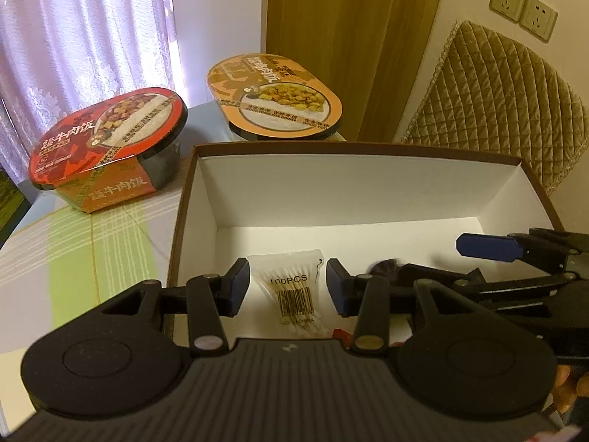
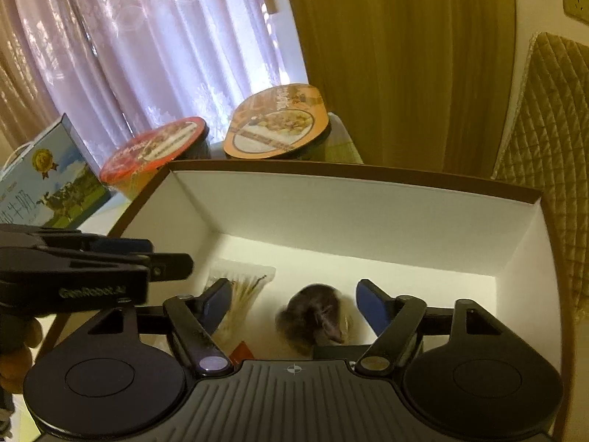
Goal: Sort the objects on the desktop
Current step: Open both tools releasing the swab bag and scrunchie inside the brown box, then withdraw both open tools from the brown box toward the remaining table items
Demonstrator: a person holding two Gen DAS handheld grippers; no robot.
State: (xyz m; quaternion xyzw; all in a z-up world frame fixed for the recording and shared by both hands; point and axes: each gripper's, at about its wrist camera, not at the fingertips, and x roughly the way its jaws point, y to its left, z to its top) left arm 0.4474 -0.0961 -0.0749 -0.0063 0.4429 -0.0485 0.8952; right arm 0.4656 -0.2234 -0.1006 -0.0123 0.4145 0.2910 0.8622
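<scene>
A brown cardboard box (image 1: 353, 169) with a white inside stands on the table; it also shows in the right wrist view (image 2: 346, 199). A clear bag of cotton swabs (image 1: 292, 287) marked 100PCS lies on its floor, also in the right wrist view (image 2: 243, 287). A dark fluffy ball (image 2: 316, 316) lies beside it, partly seen in the left wrist view (image 1: 384, 267). My left gripper (image 1: 285, 287) is open above the swab bag, not touching it. My right gripper (image 2: 294, 309) is open around the space above the fluffy ball.
A red rice-meal bowl (image 1: 110, 140) and an orange one (image 1: 274, 97) stand beyond the box. A blue milk carton (image 2: 44, 180) stands at the left. A quilted chair back (image 1: 500, 103) is at the right. A small red item (image 2: 241, 351) lies in the box near me.
</scene>
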